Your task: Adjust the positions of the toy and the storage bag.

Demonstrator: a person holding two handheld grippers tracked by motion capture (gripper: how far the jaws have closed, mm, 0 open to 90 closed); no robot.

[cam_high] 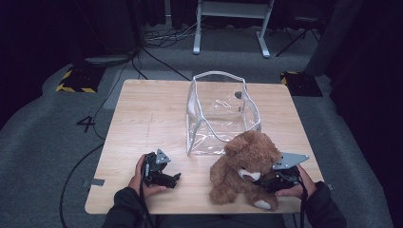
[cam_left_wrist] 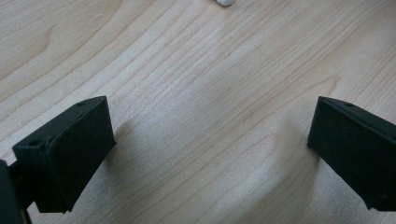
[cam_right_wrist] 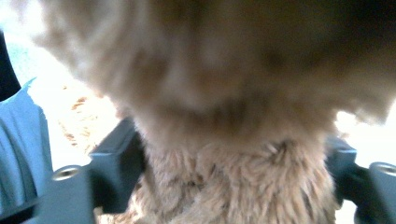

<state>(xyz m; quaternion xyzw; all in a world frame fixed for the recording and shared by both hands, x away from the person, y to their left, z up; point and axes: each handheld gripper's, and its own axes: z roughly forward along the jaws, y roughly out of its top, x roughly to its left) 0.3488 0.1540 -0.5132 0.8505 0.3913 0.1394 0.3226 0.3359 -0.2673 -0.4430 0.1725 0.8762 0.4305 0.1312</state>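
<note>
A brown teddy bear (cam_high: 247,166) sits upright on the wooden table (cam_high: 142,114), near the front right. My right gripper (cam_high: 266,183) comes in from the bear's right side, low on its body. In the right gripper view the bear's fur (cam_right_wrist: 224,93) fills the gap of that gripper (cam_right_wrist: 233,172), and both jaws press against it. My left gripper (cam_high: 173,179) lies on the table to the left of the bear, apart from it. Its jaws stand wide open (cam_left_wrist: 210,126) over bare wood. A clear plastic bag (cam_high: 221,111) stands open just behind the bear.
The table's front edge (cam_high: 157,211) runs close to both hands. A small white thing (cam_left_wrist: 226,2) shows at the top edge of the left gripper view. Cables (cam_high: 161,38) and a white stand (cam_high: 233,19) are on the floor beyond the table.
</note>
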